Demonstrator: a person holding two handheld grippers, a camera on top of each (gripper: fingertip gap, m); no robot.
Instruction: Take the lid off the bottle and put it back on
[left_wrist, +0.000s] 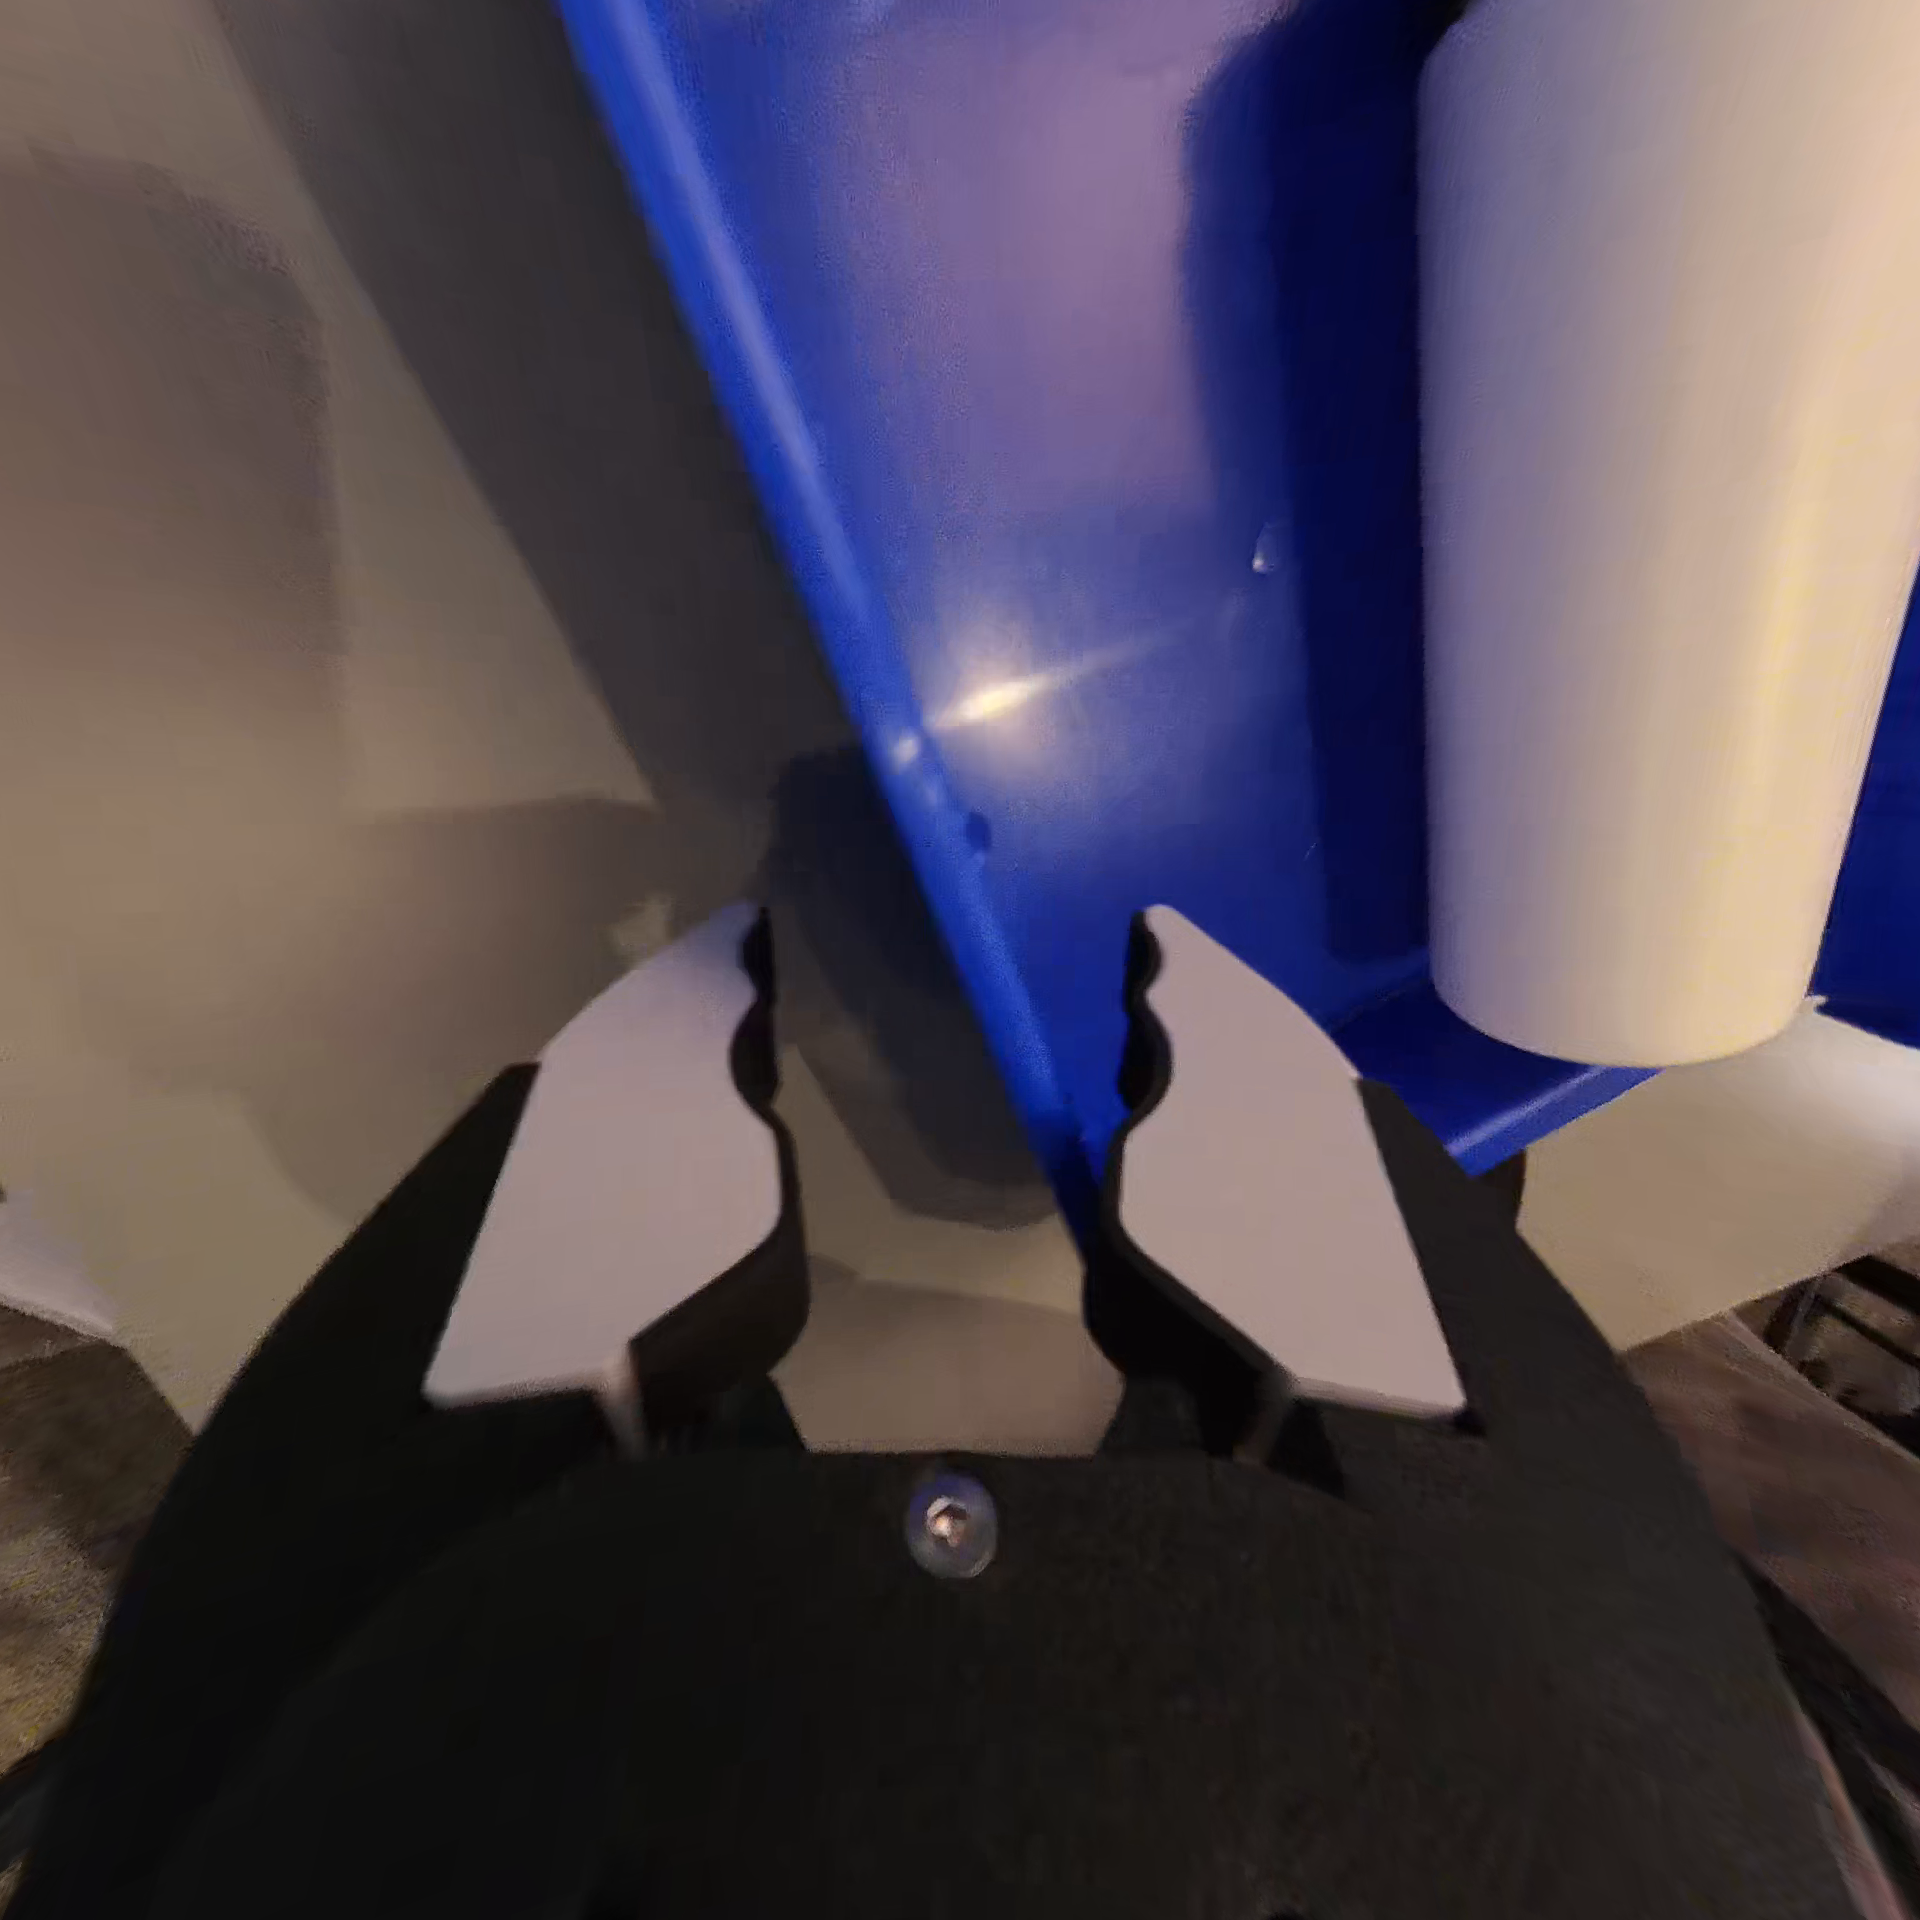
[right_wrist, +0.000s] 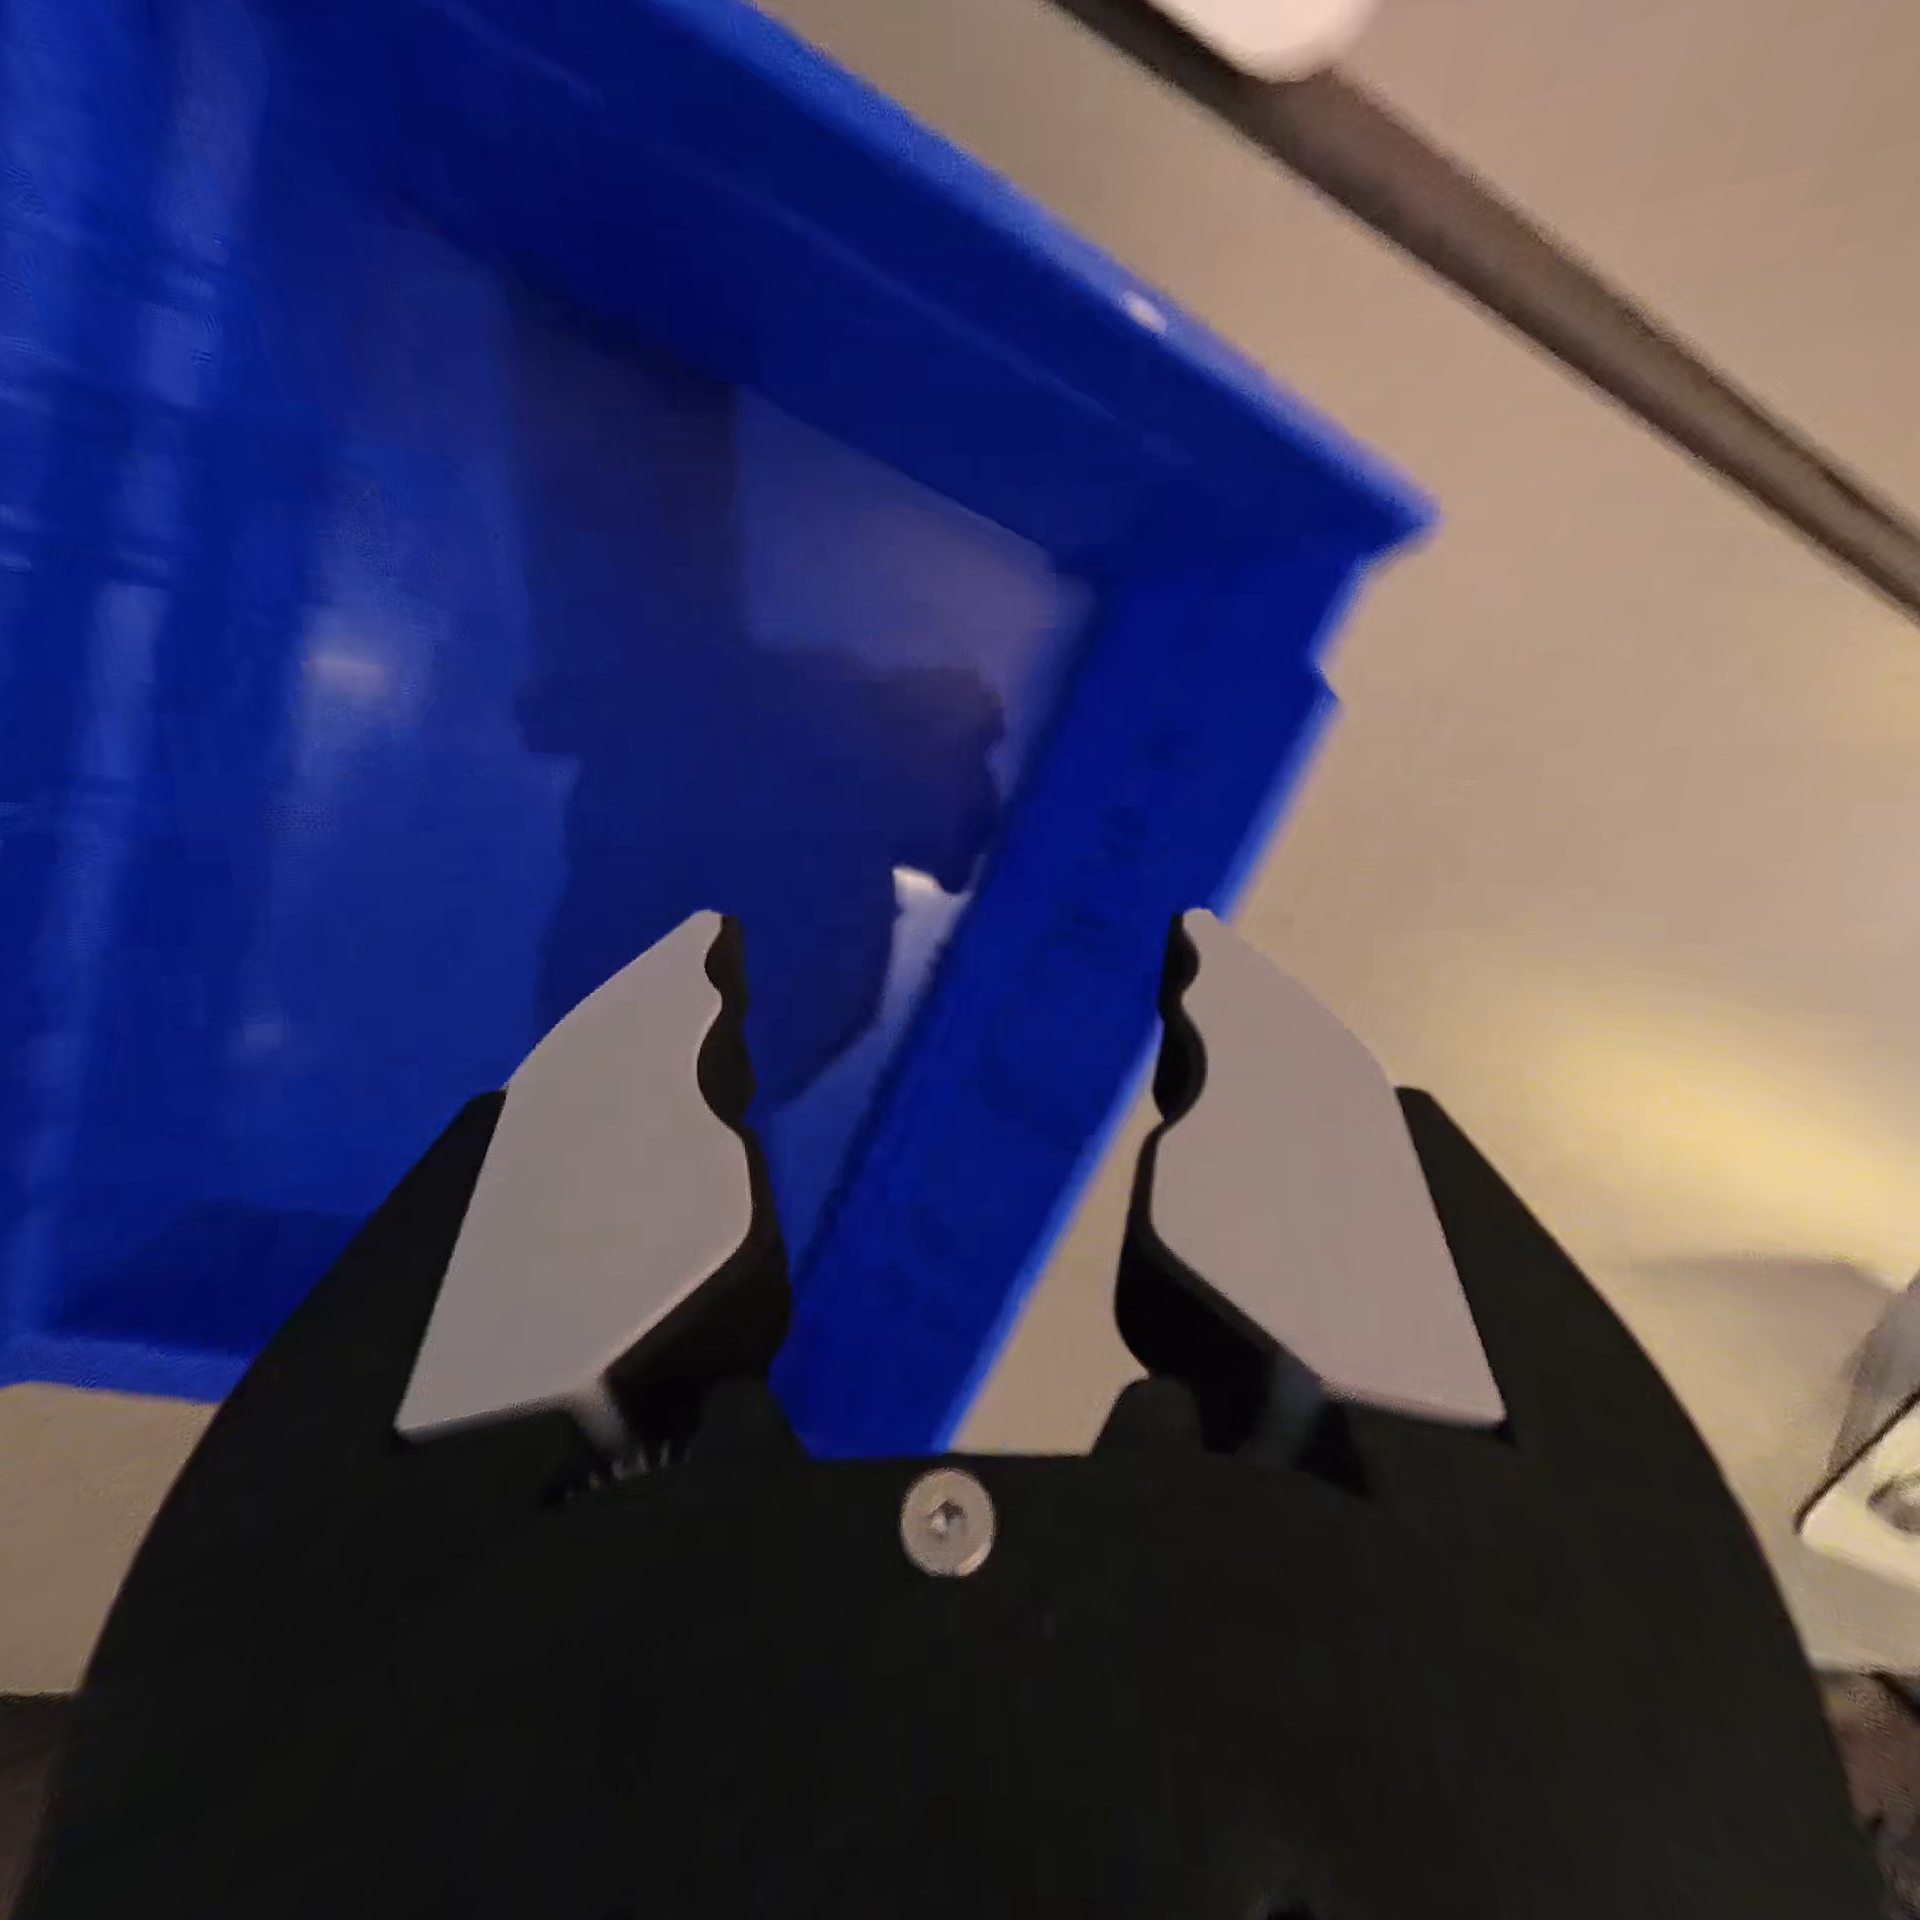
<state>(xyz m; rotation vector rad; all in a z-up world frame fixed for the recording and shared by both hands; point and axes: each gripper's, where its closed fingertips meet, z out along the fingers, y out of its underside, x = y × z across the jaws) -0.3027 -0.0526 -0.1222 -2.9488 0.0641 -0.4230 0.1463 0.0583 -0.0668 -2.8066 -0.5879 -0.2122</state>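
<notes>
The left gripper (left_wrist: 951, 925) has a broad, matte black body shaped like a rounded fan, with a rough, slightly grainy surface. One shiny silver screw (left_wrist: 950, 1530) with a hex socket sits in the middle of the body, just below the notch between the fingers. Above the screw rise two fingers (left_wrist: 623, 1174), each a flat pale grey plate tapering to a point, edged on the inner side with wavy black padding. The right gripper (right_wrist: 951, 930) is built the same: black body, silver screw (right_wrist: 947, 1527) at the centre, grey pointed fingers (right_wrist: 603, 1195) with black scalloped inner edges.
</notes>
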